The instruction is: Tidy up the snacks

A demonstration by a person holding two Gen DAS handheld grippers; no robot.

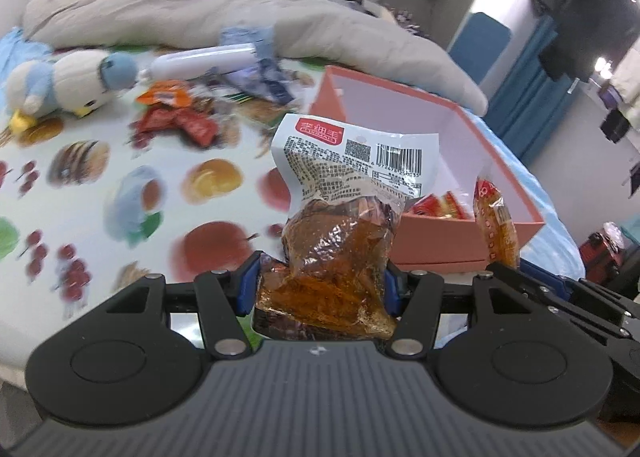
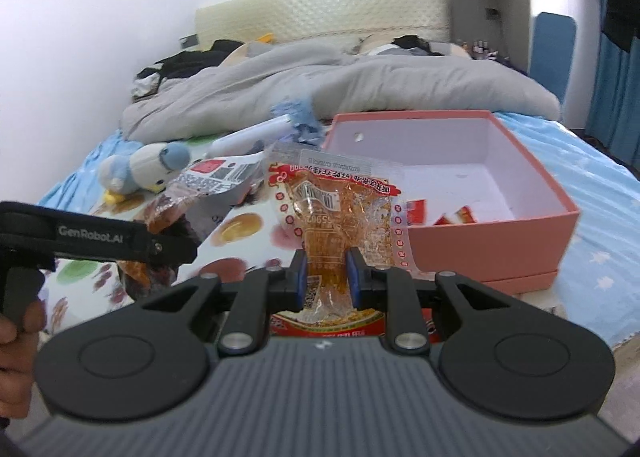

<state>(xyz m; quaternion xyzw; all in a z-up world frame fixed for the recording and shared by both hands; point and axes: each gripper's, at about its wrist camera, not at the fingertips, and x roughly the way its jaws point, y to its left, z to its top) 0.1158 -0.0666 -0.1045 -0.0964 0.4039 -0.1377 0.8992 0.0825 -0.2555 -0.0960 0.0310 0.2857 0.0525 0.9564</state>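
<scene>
Between both jaws, clamped snack packets [image 1: 340, 233] [image 2: 340, 225]

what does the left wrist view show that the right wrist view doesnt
Only the left wrist view: the heap of red snacks loose on the bed, and the left tool from behind, shut on the shrimp pack.

Only the right wrist view: the person's hand on the left tool's handle, the headboard, and the right tool from behind, shut on the clear pack.

Both: the pink box holding a few red packets, the penguin toy, the grey duvet and both held packs.
</scene>
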